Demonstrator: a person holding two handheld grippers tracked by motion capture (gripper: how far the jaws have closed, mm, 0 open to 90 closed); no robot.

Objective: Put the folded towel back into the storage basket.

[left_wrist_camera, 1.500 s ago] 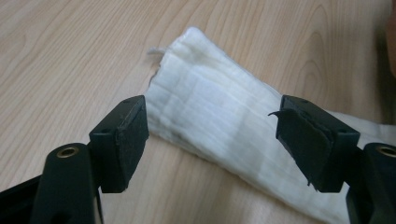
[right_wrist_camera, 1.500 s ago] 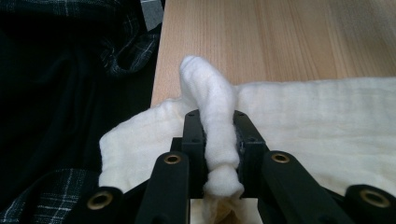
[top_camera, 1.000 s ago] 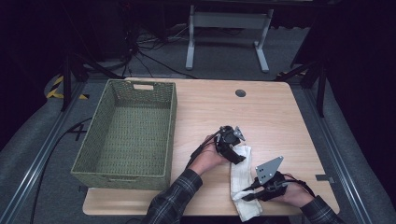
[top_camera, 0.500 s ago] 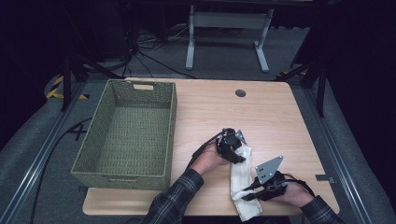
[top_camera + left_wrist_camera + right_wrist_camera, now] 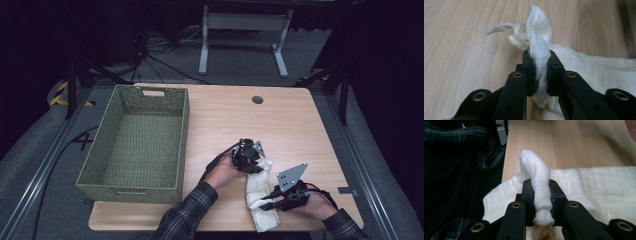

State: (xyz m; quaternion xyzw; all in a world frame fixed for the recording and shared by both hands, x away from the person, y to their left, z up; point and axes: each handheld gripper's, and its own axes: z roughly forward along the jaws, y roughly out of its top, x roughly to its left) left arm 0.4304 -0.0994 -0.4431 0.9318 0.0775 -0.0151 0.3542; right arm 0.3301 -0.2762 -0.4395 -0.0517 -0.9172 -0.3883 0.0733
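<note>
Left gripper (image 5: 253, 162): its jaws have just been closing and now pinch a raised fold of the white cloth (image 5: 260, 192) at the cloth's far end, fabric bunched between the pads, as the left gripper view confirms. Right gripper (image 5: 272, 200): jaws closed on a fold at the cloth's near end, beside the near edge of the table (image 5: 300, 115).

The cloth lies crumpled near the table's near-right corner, stretched between the two grips. A woven green basket (image 5: 135, 145) stands well apart along the left edge.

Assessment: the step in hand appears to be securing both ends before lifting or spreading. To do it well, confirm that each pinch takes all layers, raise both hands together and evenly, and draw them apart gently so neither fold slips from the pads.
</note>
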